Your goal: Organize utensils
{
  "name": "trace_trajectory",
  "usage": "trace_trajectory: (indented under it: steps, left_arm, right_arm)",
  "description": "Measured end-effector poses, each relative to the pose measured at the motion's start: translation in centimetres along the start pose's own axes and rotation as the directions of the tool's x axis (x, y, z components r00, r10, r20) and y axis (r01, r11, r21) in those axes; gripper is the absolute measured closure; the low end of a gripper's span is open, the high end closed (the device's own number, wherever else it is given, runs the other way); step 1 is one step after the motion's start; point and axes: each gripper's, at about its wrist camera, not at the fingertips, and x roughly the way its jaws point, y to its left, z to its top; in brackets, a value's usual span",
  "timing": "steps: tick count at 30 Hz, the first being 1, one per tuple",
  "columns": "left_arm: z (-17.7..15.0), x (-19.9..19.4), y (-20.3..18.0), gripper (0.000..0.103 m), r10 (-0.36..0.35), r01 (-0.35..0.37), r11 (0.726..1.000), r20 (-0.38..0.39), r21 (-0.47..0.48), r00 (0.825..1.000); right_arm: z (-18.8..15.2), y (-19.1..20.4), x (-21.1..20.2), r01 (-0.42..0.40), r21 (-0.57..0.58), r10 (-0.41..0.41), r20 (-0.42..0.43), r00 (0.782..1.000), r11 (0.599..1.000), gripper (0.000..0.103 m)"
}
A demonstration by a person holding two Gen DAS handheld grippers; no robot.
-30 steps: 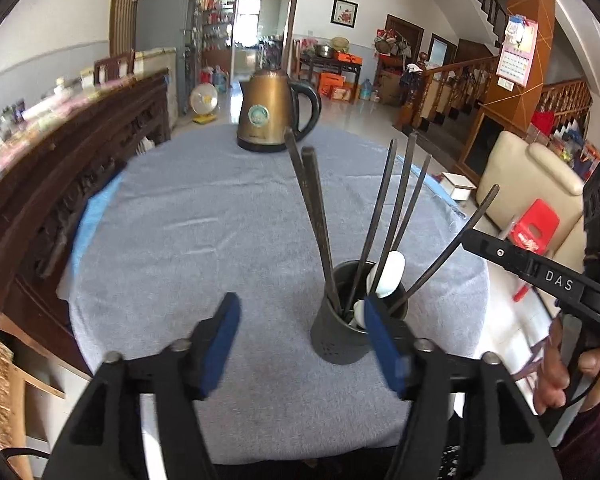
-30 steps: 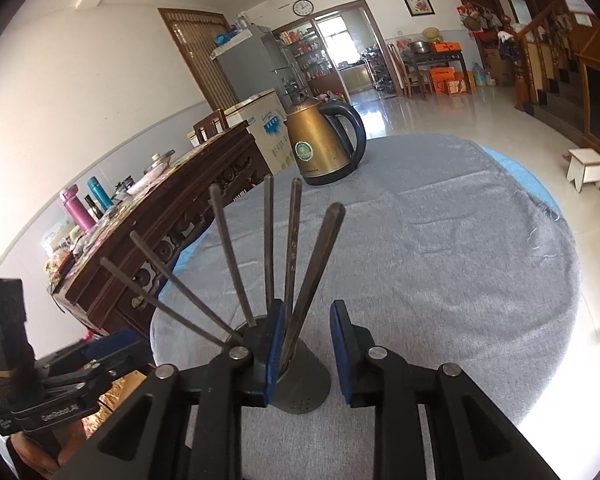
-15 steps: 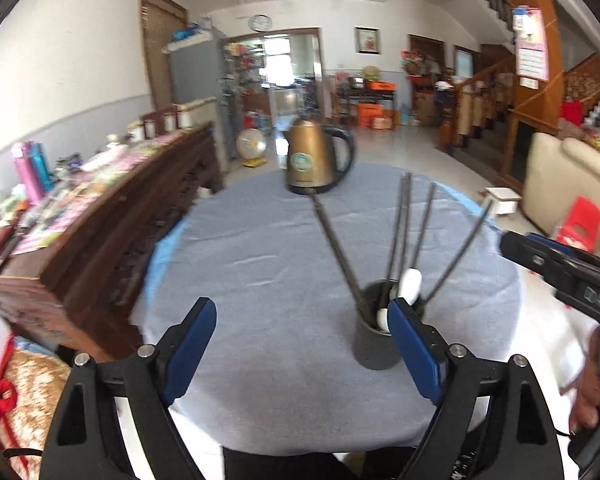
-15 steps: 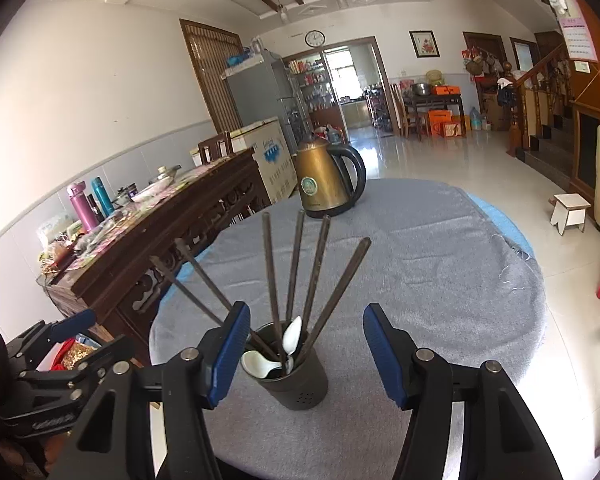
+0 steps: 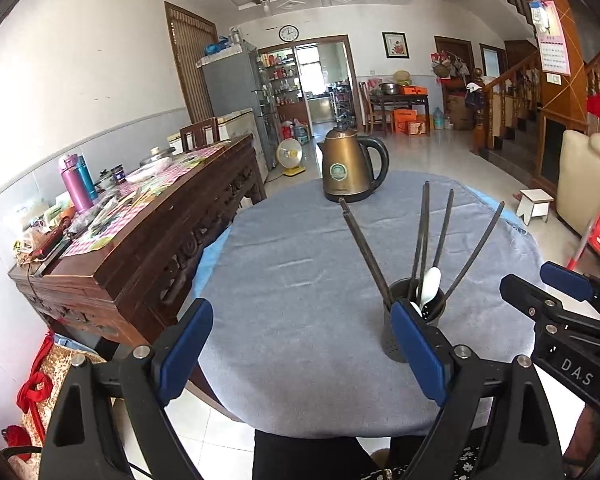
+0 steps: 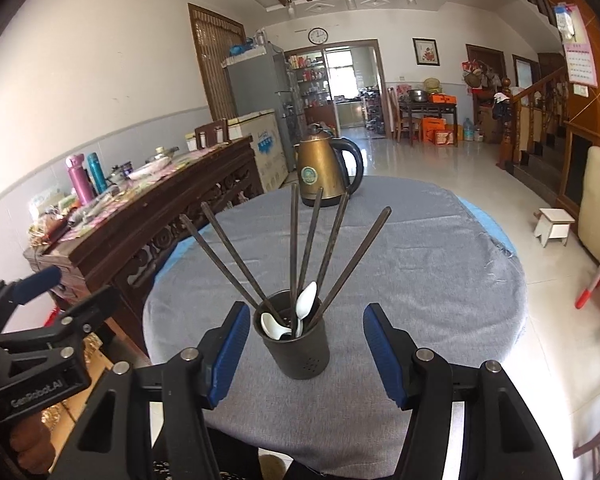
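Note:
A dark grey utensil holder (image 6: 296,340) stands near the front edge of the round grey-clothed table (image 6: 420,248). It holds several dark chopsticks (image 6: 312,236) fanned upward and two white spoons (image 6: 306,300). My right gripper (image 6: 304,354) is open and empty, its blue pads either side of the holder but nearer the camera. My left gripper (image 5: 302,350) is open and empty, to the left of the holder (image 5: 414,320), whose lower part its right pad hides. The right gripper also shows at the right edge of the left wrist view (image 5: 560,300).
A bronze electric kettle (image 5: 350,166) stands at the table's far side. A carved dark wooden sideboard (image 5: 140,224) cluttered with bottles and papers runs along the left. A white stool (image 5: 534,204), red chair (image 5: 598,236) and cream sofa (image 5: 588,172) are on the right.
Both grippers have pulled back and up from the holder. The right gripper's jaws, narrow around a chopstick a second ago, have opened wide. The left jaws also opened wider.

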Motion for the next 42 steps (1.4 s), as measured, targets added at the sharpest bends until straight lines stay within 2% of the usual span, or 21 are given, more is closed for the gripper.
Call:
trace_trajectory:
  steps: [8,17,23,33,42]
  left_arm:
    - [-0.2,0.8,1.1,0.012,-0.020,0.017,0.997,-0.041,-0.069,0.999]
    - [-0.1,0.6,0.4,0.012,-0.021,0.019,0.999,-0.047,-0.045,0.999]
    - [0.0,0.3,-0.2,0.012,-0.015,0.013,0.999,-0.038,-0.033,0.999]
    - [-0.1,1.0,-0.1,0.012,-0.026,0.022,0.998,-0.072,-0.052,0.997]
    - [-0.3,0.7,0.2,0.012,-0.023,0.020,0.998,-0.057,-0.052,0.998]
  right_arm:
    - [-0.1,0.1,-0.3,0.078,-0.007,-0.077,0.016,0.997,0.997,0.040]
    - [0.0,-0.1,-1.0,0.126,-0.014,-0.125,0.033,0.992,0.992,0.040]
    - [0.0,-0.4,-1.6,0.131,-0.014,-0.130,0.038,0.991,0.991,0.040]
    - [0.0,-0.5,-2.1,0.131,-0.020,-0.130,0.039,0.991,0.991,0.039]
    - [-0.2,-0.3,-2.2,0.120,-0.023,-0.119,0.036,0.992,0.992,0.039]
